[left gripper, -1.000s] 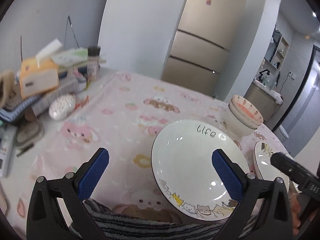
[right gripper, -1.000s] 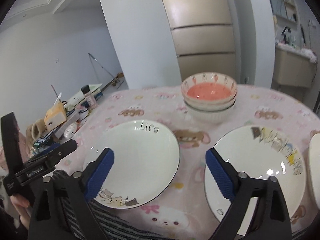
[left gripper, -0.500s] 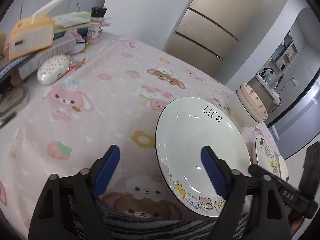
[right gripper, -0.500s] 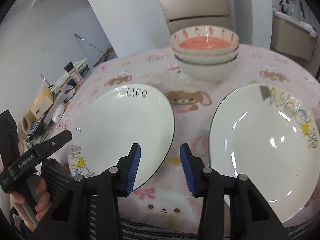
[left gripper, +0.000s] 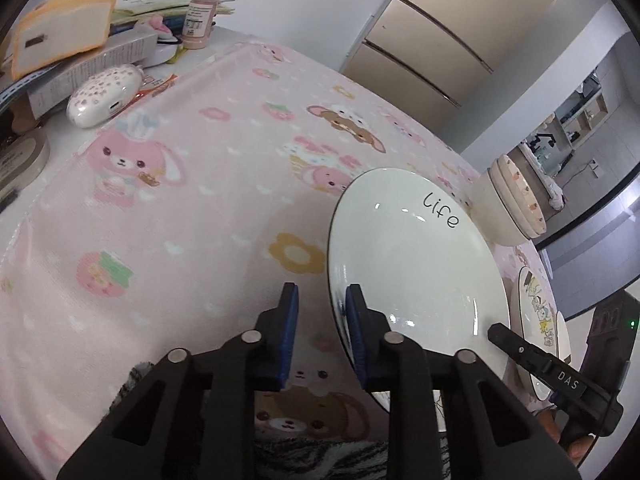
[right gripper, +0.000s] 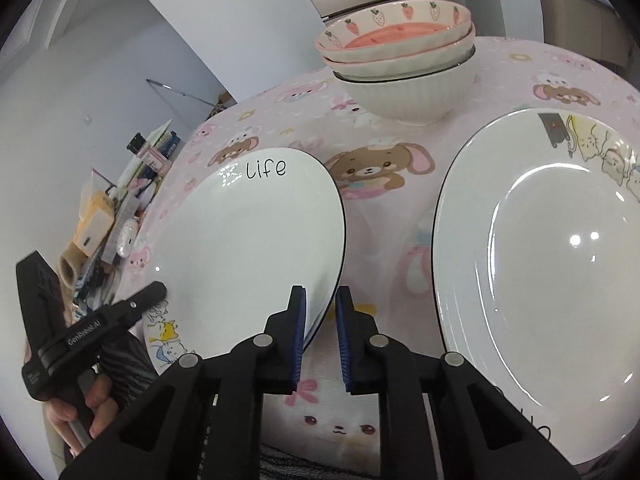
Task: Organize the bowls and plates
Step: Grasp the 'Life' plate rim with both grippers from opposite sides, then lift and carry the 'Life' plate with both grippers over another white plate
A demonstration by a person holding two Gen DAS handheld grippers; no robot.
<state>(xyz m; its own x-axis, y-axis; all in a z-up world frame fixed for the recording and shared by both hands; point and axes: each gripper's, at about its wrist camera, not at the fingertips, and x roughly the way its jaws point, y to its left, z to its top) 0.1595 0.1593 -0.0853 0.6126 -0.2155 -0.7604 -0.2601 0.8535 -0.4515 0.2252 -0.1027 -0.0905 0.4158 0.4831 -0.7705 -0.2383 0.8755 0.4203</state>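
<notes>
Already nested by the far edge: 3 bowls (right gripper: 400,60). Still flat on the pink tablecloth (left gripper: 180,200): "Life" plate (right gripper: 248,240), 2nd plate (right gripper: 540,260), unstacked. Now closing around the "Life" plate's rim from opposite sides, wide apart a second ago: left gripper (left gripper: 322,304), right gripper (right gripper: 320,304).

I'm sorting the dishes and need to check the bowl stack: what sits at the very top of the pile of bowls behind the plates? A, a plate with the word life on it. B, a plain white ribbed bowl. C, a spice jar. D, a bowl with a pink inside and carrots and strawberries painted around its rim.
D: the top bowl shows a pink inside and a carrot-and-strawberry rim; the ribbed white bowl sits at the bottom.
</notes>
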